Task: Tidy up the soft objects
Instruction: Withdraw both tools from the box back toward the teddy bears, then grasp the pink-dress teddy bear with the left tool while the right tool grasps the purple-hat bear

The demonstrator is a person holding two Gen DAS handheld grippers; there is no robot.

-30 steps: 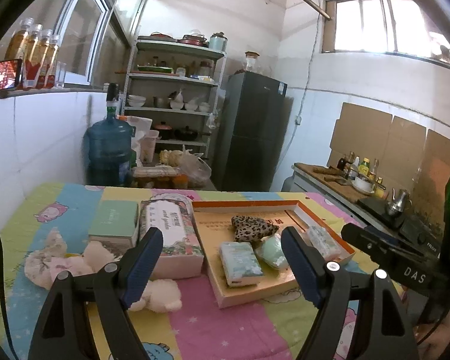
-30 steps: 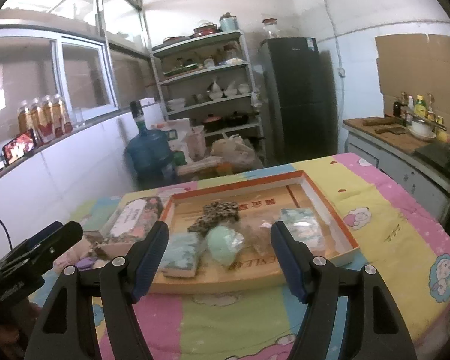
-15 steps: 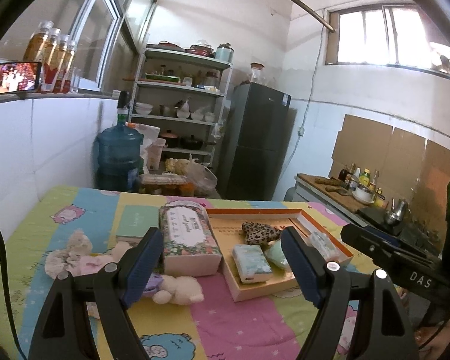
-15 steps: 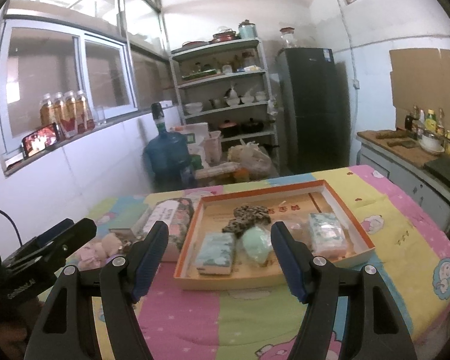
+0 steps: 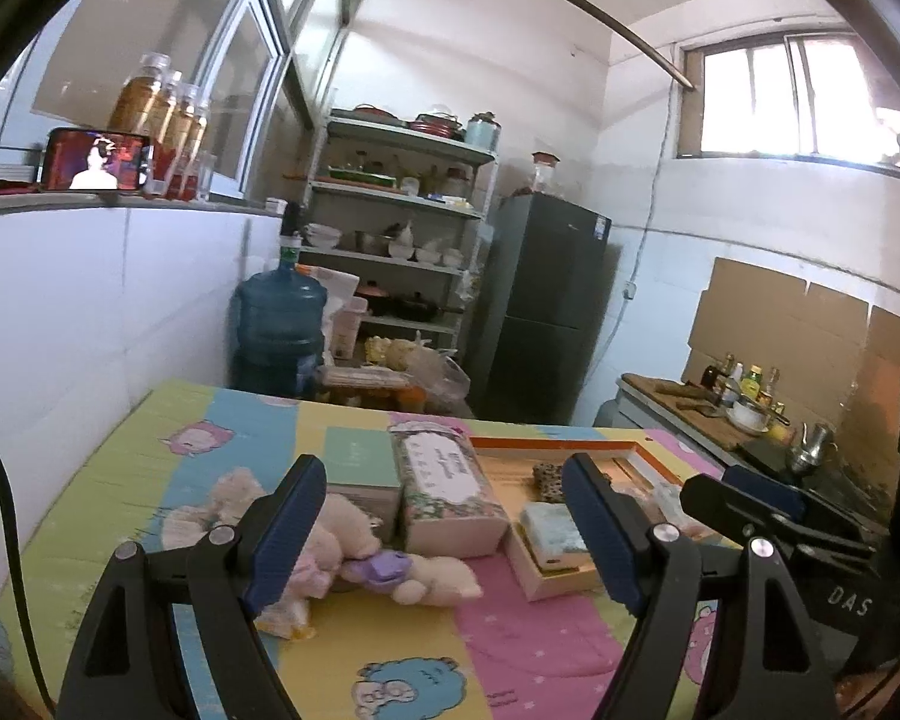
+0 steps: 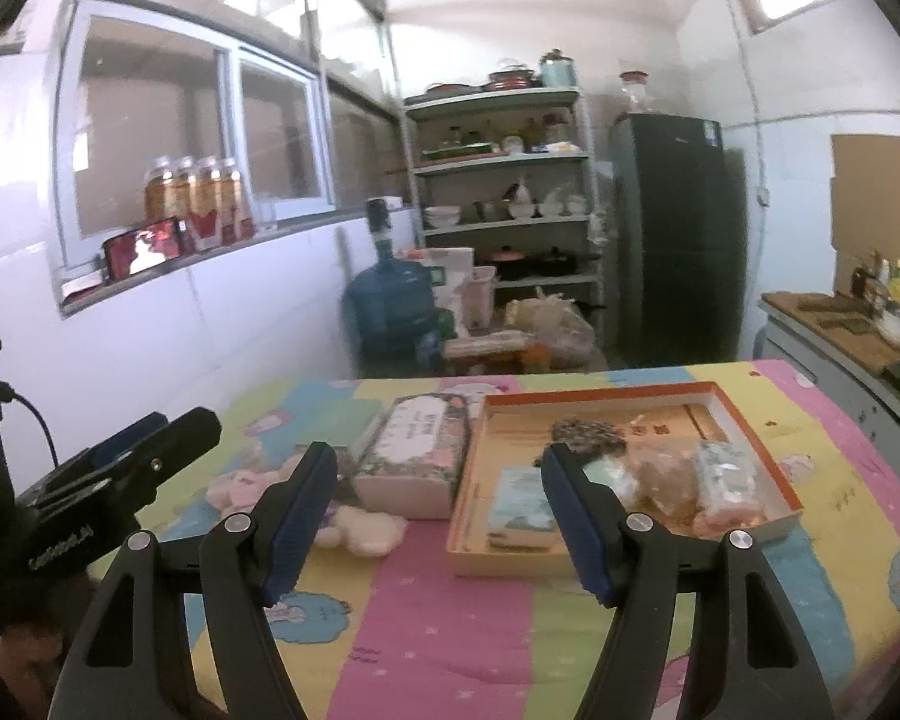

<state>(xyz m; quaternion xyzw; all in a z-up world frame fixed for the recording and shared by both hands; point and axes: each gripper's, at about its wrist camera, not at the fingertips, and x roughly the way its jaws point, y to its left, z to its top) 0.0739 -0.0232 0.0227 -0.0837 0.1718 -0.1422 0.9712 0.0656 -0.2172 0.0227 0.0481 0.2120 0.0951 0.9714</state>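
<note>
Left gripper (image 5: 444, 525): held above the near part of the table (image 5: 150, 450), pointing slightly downward; jaws wide apart, nothing between them. Below and ahead of it, a plush toy (image 5: 354, 546) lies on the tablecloth at the left. A green box (image 5: 360, 468) and a floral box (image 5: 450, 498) stand side by side just behind the toy. Right gripper (image 6: 438, 516): also raised over the near edge, tilted slightly downward; jaws wide apart and empty. Ahead of it, an orange-rimmed tray (image 6: 768, 468) holds several soft packets, including a spotted pouch (image 6: 582, 432).
</note>
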